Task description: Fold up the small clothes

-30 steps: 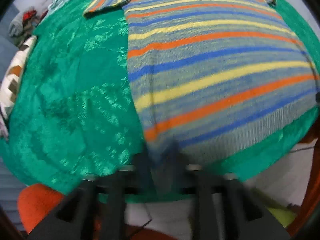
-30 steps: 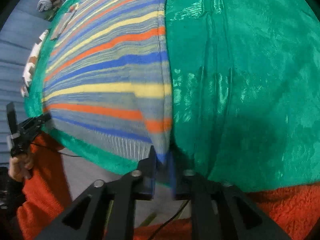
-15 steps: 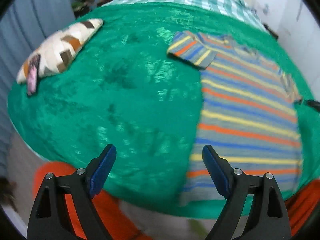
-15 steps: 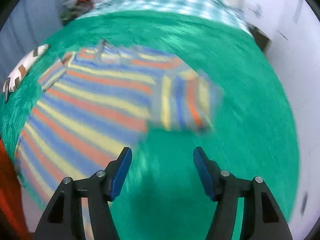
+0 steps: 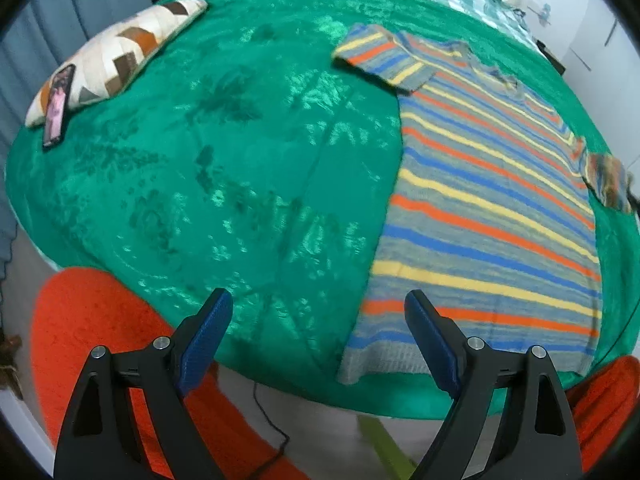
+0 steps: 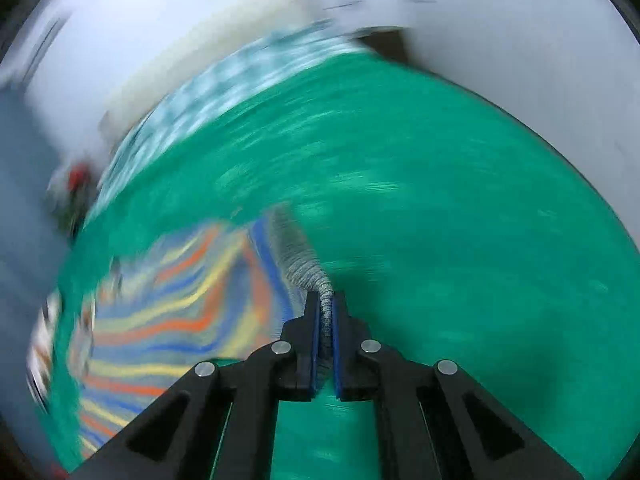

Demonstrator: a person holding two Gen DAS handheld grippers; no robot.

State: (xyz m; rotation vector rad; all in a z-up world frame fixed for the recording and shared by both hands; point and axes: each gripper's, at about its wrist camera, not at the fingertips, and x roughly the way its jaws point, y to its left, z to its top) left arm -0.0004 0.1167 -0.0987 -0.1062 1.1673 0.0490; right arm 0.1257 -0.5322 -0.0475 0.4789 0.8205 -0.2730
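Here the right tongs (image 6: 326, 312) pinch the striped knit shirt's (image 5: 492, 216) ribbed sleeve cuff; left tongs (image 5: 318, 340) gape empty over plush green blanket (image 5: 224, 168).

Sweater (image 5: 492, 216) grey, orange-blue-yellow stripes; blanket (image 5: 224, 184) green; pillow (image 5: 116, 52) seemingly brown-cream zigzag.

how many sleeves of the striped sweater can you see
2. One sleeve lies flat at the sweater's far left; the other sleeve is pinched in the right gripper.
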